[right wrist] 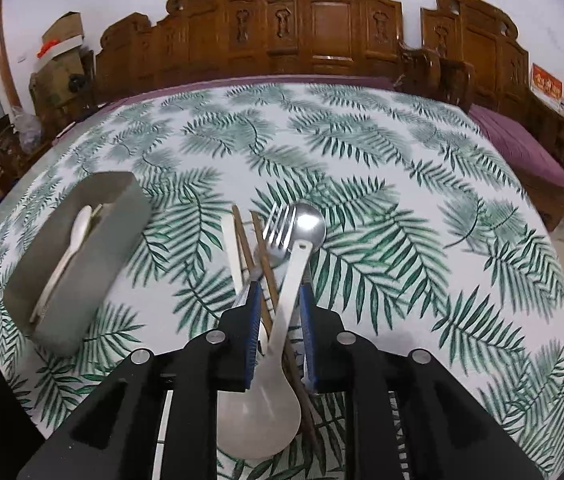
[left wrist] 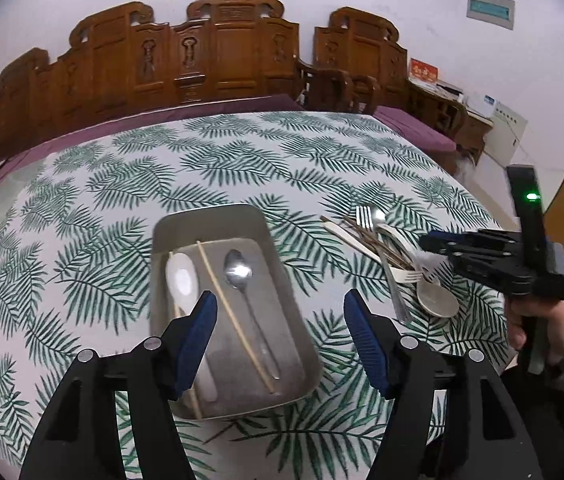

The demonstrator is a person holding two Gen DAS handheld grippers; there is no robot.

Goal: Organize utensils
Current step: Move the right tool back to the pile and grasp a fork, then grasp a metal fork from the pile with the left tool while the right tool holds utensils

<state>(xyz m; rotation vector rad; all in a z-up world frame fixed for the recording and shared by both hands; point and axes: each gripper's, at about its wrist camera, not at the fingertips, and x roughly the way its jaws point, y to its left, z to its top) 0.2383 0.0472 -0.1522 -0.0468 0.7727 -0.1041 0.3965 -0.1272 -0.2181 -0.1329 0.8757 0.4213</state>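
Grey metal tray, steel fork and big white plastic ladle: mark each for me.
Grey metal tray (left wrist: 269,236): left wrist view, right rim.
Steel fork (right wrist: 279,222): right wrist view, tines.
Big white plastic ladle (right wrist: 259,420): right wrist view, bowl.

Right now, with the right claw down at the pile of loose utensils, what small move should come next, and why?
Probably close the right claw on the white ladle. Its handle runs between the parted pads, which do not clearly press it. It lies atop the pile, while the tray beside it already holds sorted pieces. The left claw hangs open and empty over the tray.
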